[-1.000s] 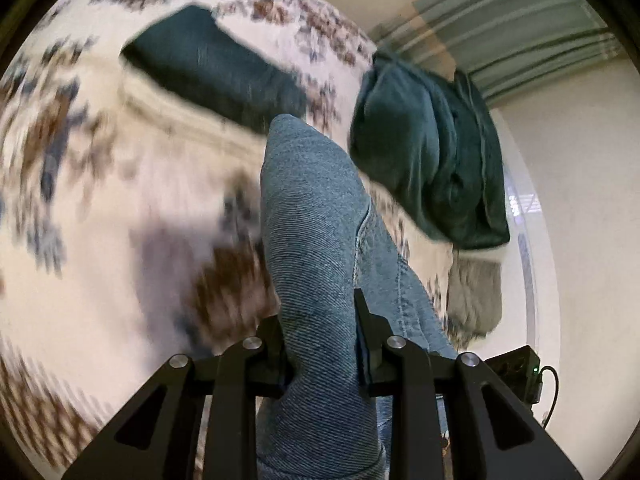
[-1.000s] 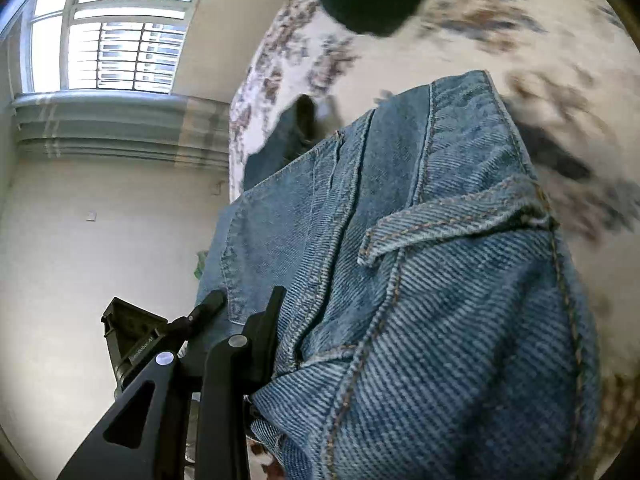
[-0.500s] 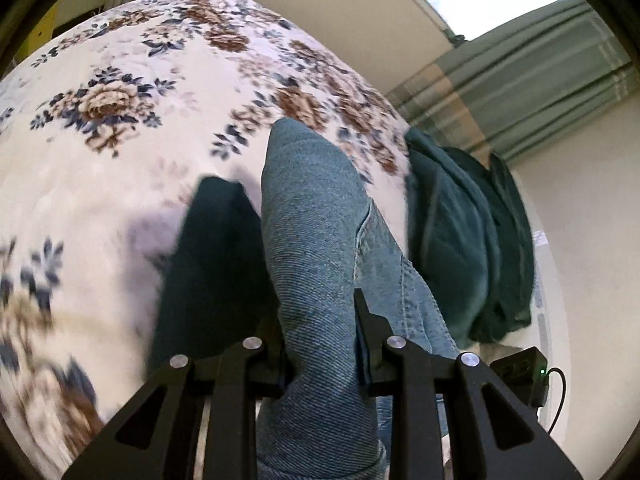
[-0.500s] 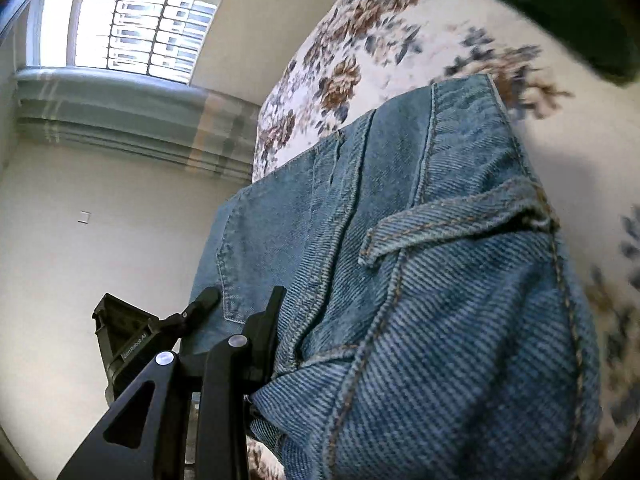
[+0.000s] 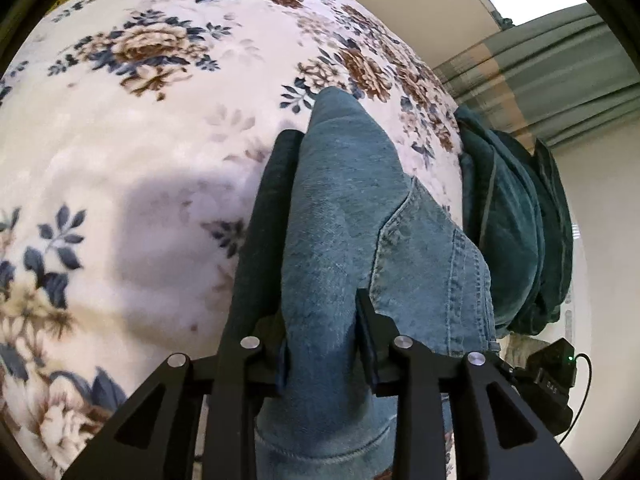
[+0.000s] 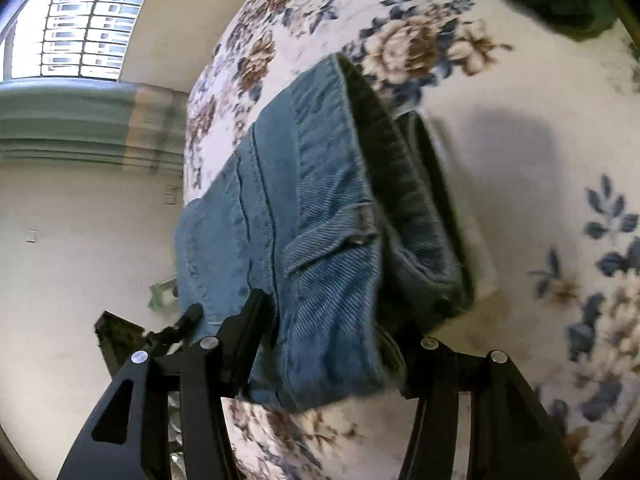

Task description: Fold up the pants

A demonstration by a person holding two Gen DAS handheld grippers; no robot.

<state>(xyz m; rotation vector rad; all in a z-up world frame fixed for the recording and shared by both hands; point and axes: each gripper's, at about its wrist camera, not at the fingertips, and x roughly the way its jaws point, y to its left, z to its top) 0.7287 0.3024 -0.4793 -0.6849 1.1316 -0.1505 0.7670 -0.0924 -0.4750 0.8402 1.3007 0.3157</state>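
Note:
Folded blue jeans [image 5: 340,220] lie on a floral blanket [image 5: 140,140]. My left gripper [image 5: 322,316] is shut on a thick fold of the jeans, which stick out ahead of the fingers. In the right wrist view the jeans [image 6: 312,220] lie with the waistband and a belt loop [image 6: 332,240] up. My right gripper [image 6: 332,332] is open, its jaws standing wide on either side of the waistband. A dark green garment [image 5: 260,220] shows under the jeans' left edge.
A dark green pile of clothes [image 5: 516,220] lies on the blanket to the right of the jeans. A striped curtain [image 5: 552,68] and window [image 6: 76,36] are behind. A black device [image 5: 552,376] with a green light sits at the lower right.
Both grippers have carried the jeans down onto the blanket over the dark green garment. My right gripper has opened and let go of the waistband. The left stays shut.

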